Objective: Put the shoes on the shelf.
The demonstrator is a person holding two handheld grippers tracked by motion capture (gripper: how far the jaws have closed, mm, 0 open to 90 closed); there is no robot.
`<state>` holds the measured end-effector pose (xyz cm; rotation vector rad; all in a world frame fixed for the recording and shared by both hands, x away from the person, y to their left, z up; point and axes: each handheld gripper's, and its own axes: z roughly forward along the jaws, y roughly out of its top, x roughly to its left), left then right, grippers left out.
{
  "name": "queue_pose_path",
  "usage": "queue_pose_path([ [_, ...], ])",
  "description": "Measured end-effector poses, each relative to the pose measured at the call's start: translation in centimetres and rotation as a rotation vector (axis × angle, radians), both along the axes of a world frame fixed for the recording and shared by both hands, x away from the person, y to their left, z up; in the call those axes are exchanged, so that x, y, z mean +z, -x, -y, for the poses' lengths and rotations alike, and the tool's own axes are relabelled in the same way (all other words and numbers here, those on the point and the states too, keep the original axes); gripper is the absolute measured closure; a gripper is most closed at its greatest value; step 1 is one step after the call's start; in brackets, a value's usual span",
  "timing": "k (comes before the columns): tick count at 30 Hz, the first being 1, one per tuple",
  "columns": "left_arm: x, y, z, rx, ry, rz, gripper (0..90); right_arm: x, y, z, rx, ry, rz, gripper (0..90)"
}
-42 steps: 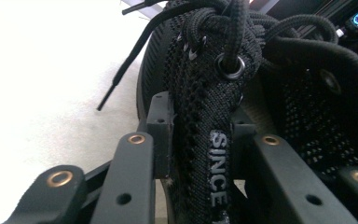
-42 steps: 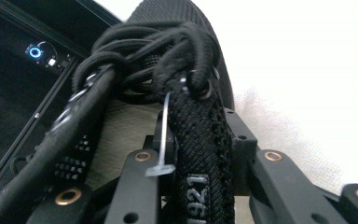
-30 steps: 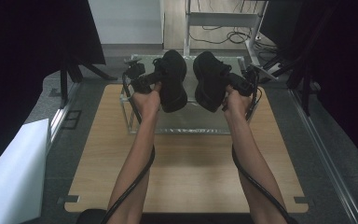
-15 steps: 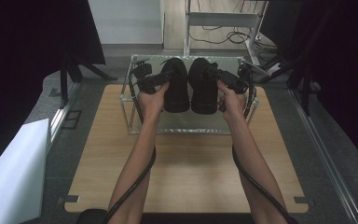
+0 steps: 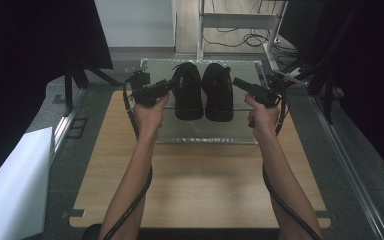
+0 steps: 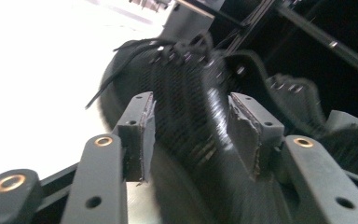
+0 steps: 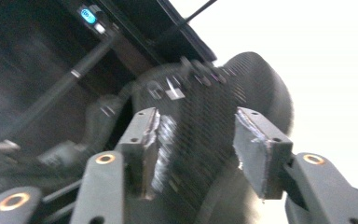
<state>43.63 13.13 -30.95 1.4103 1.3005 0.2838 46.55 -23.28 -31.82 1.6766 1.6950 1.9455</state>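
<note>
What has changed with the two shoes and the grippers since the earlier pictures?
Both black shoes, left shoe and right shoe, went forward and down onto the rack, now side by side. The left gripper and right gripper are drawing apart, jaws opened. Wooden table unchanged.

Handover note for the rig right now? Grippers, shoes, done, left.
Left hand-held gripper: jaws open, straddling the side of the left black shoe.
Right hand-held gripper: jaws open, at the side of the right black shoe.
Shoes: side by side, toes toward the person, on the metal rack at the table's far edge.
Done: both shoes resting on the rack.
Left: probably just back both grippers away.
</note>
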Motion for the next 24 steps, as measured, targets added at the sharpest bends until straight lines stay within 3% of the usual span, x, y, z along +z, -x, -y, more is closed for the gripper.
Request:
queue_pose_path([
  [4, -1.5, 0.3, -0.2, 0.004, -0.099, -0.044, 60.3, -1.1, 1.3, 0.4, -0.005, 0.119, -0.010, 60.8],
  [7, -2.7, -0.3, 0.3, -0.029, -0.118, -0.093, 67.4, -2.2, 1.7, 0.0, 0.003, 0.208, -0.028, 69.1],
  [10, -3.0, -0.9, 1.0, -0.037, -0.136, -0.114, 76.2, -2.9, 1.7, -0.6, 0.002, 0.250, -0.041, 77.6],
  [13, -2.8, -1.2, 1.5, -0.038, -0.144, -0.122, 89.3, -3.3, 1.6, -0.8, 0.022, 0.220, -0.044, 90.0],
  [15, -2.6, -1.5, 2.0, -0.019, -0.185, -0.121, 89.7, -3.1, 1.5, -1.0, 0.011, 0.233, -0.043, 90.0],
  [19, -2.9, -2.1, 1.7, -0.033, -0.159, -0.130, 89.6, -3.0, 1.5, -1.3, -0.002, 0.267, -0.030, 90.0],
  [22, -3.0, -1.5, 1.2, -0.029, -0.172, -0.096, 81.9, -3.2, 1.8, -1.1, -0.009, 0.261, -0.017, 83.8],
  [24, -2.9, -0.8, 0.7, -0.041, -0.139, -0.077, 74.8, -3.3, 2.2, -0.6, 0.008, 0.225, -0.005, 81.9],
])
